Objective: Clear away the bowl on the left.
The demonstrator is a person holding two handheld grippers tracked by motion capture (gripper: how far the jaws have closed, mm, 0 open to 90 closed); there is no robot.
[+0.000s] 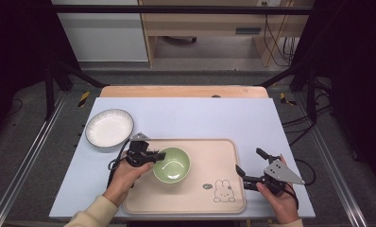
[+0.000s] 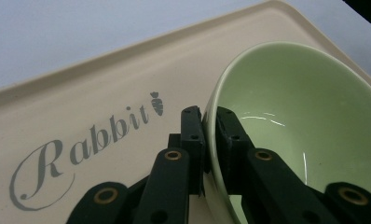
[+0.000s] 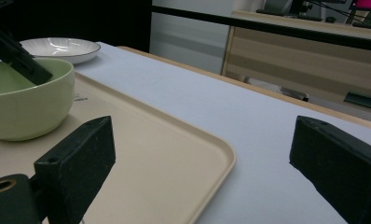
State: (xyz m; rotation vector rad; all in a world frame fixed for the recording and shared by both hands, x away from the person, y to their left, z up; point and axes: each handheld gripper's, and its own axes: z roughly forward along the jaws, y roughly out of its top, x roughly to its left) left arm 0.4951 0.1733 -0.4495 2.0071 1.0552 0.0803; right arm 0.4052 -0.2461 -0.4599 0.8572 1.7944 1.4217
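A green bowl stands on the left half of a beige tray. My left gripper is shut on the bowl's left rim, one jaw inside and one outside. In the left gripper view the rim of the green bowl is pinched between the black fingertips, above the tray with its "Rabbit" lettering. My right gripper is open at the tray's right edge, nothing between its jaws. The right gripper view shows the green bowl at far left on the tray.
A white plate with a dark rim lies on the table at the back left, also the white plate in the right gripper view. The tray sits on a pale mat. Black frame posts flank the table.
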